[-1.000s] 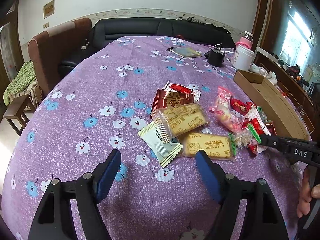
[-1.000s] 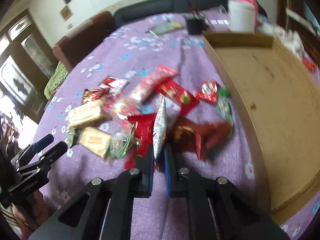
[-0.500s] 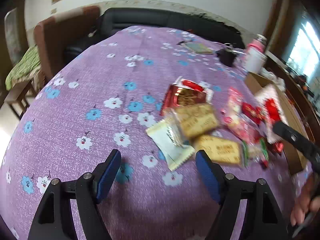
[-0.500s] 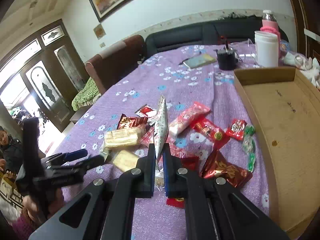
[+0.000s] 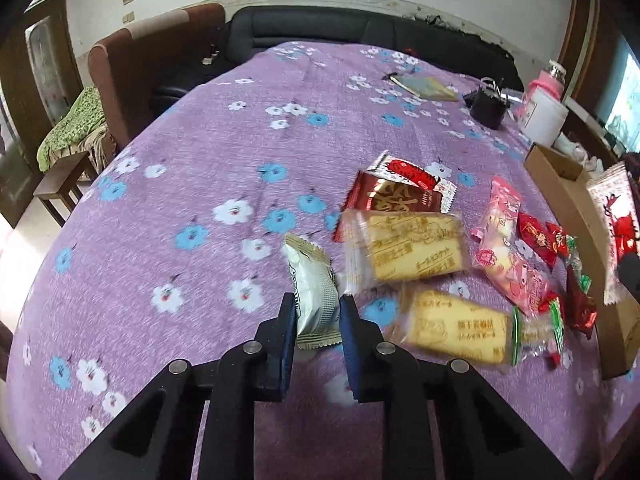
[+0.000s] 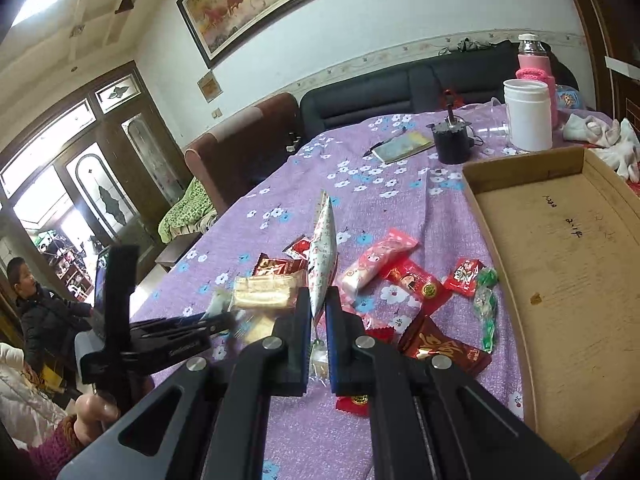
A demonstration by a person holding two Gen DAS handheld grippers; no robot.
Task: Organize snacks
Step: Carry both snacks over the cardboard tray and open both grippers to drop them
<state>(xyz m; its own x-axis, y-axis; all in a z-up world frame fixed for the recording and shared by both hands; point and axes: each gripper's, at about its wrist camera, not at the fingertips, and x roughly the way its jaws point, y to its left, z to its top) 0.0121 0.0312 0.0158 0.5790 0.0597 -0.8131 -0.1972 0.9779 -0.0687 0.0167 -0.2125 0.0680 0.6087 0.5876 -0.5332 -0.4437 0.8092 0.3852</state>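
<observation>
Right wrist view shows the right gripper (image 6: 318,312) clenched on a white-and-red packet (image 6: 323,248) held edge-up, likely for dropping into the cardboard tray (image 6: 560,260) to its right. Meanwhile the left gripper (image 5: 318,320) pinches a pale green packet (image 5: 312,292) off the floral purple tablecloth (image 5: 200,200), other snacks scattered ahead-right, a sofa (image 5: 360,28) beyond.

The left gripper (image 5: 317,316), wide open and hovering short of the snacks a second ago, has closed on the white packet (image 5: 312,295). The right gripper (image 6: 317,309) has lifted its patterned packet (image 6: 323,246) clear of the pile toward the box (image 6: 560,264).
</observation>
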